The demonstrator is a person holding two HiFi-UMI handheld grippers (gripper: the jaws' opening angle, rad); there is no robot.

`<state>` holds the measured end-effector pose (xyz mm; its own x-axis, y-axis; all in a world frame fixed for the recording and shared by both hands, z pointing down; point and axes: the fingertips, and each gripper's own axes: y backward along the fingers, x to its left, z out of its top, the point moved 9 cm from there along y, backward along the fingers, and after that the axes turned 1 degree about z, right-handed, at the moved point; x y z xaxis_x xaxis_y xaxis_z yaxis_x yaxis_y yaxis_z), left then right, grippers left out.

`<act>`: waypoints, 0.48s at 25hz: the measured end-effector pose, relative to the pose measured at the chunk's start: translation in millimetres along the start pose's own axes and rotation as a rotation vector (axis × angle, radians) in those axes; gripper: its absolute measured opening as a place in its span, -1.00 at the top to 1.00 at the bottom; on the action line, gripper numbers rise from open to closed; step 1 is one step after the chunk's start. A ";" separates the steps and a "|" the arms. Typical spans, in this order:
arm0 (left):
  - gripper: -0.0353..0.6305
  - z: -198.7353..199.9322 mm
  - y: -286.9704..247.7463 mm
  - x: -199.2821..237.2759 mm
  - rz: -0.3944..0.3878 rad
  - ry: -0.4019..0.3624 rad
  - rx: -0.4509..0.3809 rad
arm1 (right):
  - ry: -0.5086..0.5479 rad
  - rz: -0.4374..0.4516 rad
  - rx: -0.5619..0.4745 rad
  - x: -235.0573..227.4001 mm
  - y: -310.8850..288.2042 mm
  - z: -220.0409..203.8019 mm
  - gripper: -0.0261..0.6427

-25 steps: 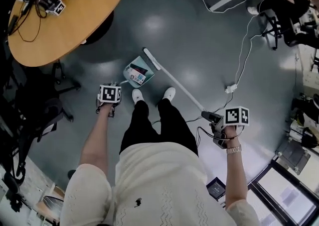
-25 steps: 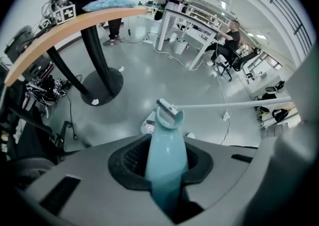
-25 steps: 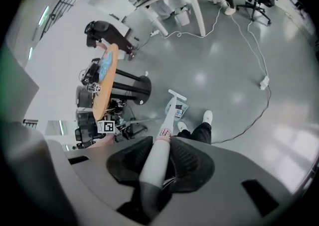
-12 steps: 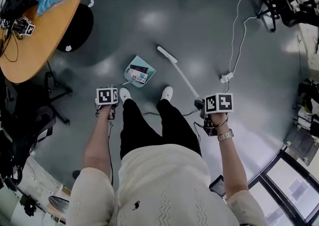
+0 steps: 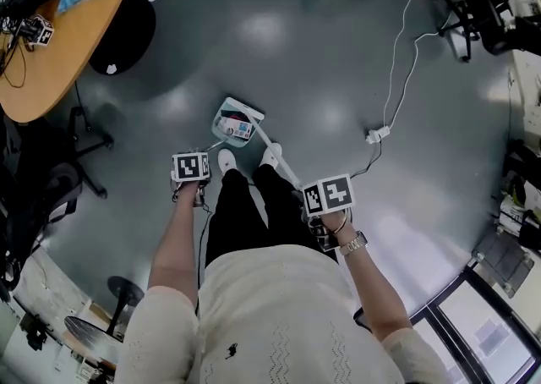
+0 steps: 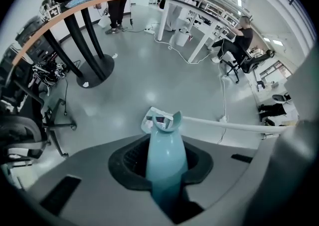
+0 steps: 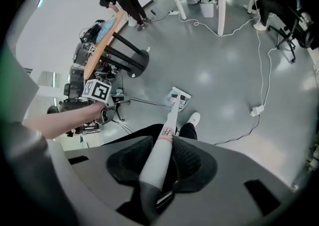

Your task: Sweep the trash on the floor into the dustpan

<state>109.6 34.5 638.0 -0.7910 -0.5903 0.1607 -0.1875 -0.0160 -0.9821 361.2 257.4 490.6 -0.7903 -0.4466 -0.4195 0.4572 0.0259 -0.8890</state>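
Glossy grey floor (image 5: 338, 52) fills the room, smooth enough to mirror the ceiling lights as soft round blots. A thin white cable (image 5: 397, 61) snakes over it to a small plug block (image 5: 376, 133). At the upper left curves a round wooden table (image 5: 51, 52) on a dark disc base.

Just ahead of the person's white shoes (image 5: 226, 161) is the dustpan (image 5: 226, 112), a shallow tray of pale teal plastic with rounded corners. Whether it rests on the floor or hangs just above it cannot be told. The trash (image 5: 237, 128), flat packets printed in white and red, lies inside the tray.

The left gripper (image 6: 165, 163) has its dark ribbed pads (image 6: 130, 158) pressed against the dustpan's smooth teal stem, which tapers away toward the tray. The right gripper (image 7: 160, 163) is clamped the same way on the broom (image 7: 162, 153), a straight, matt white round pole. The pole slants down past the dark trouser legs, and its far end meets the dustpan's near rim. In the head view both marker cubes sit level, one on either side of the legs.
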 end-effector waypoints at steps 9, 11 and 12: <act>0.62 -18.8 -0.8 10.6 -0.033 -0.068 -0.024 | 0.121 -0.085 0.095 32.9 -29.0 -10.8 0.56; 0.62 -19.6 -6.7 13.5 -0.051 -0.071 -0.030 | 0.131 -0.093 0.114 34.8 -32.6 -14.1 0.56; 0.62 -19.5 -8.2 15.2 -0.057 -0.064 -0.030 | 0.129 -0.094 0.116 35.4 -33.7 -15.3 0.56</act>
<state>87.8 41.4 650.4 -0.7398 -0.6397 0.2087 -0.2496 -0.0273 -0.9680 311.5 254.3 503.0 -0.8742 -0.3235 -0.3622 0.4169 -0.1173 -0.9014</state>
